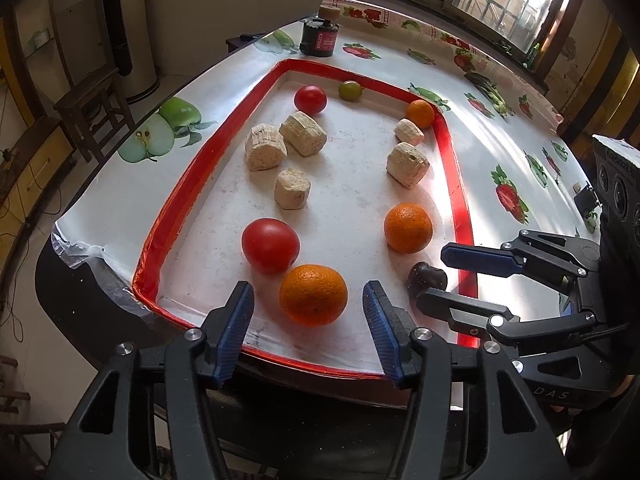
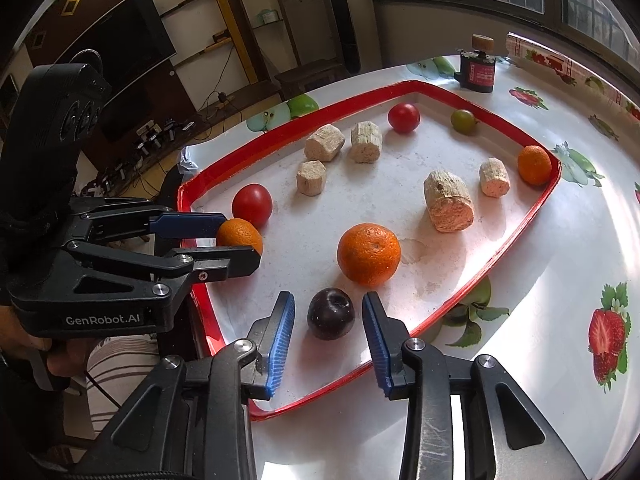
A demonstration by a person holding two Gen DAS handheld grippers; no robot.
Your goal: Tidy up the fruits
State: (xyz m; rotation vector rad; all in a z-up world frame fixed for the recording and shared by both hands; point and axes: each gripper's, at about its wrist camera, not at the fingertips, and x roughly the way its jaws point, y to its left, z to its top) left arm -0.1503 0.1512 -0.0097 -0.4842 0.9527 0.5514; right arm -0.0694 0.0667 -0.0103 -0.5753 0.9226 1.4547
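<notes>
A red-rimmed white tray holds fruits. My left gripper is open, its fingers either side of an orange at the tray's near edge; it shows in the right wrist view around that orange. My right gripper is open around a dark plum; it also shows in the left wrist view, with the plum at its tips. Other fruits: two red tomatoes, two more oranges, a green fruit.
Several beige cork-like chunks lie in the tray's middle. A dark jar with a cork lid stands on the fruit-print tablecloth beyond the tray. The table edge is near me; a wooden stool stands at left.
</notes>
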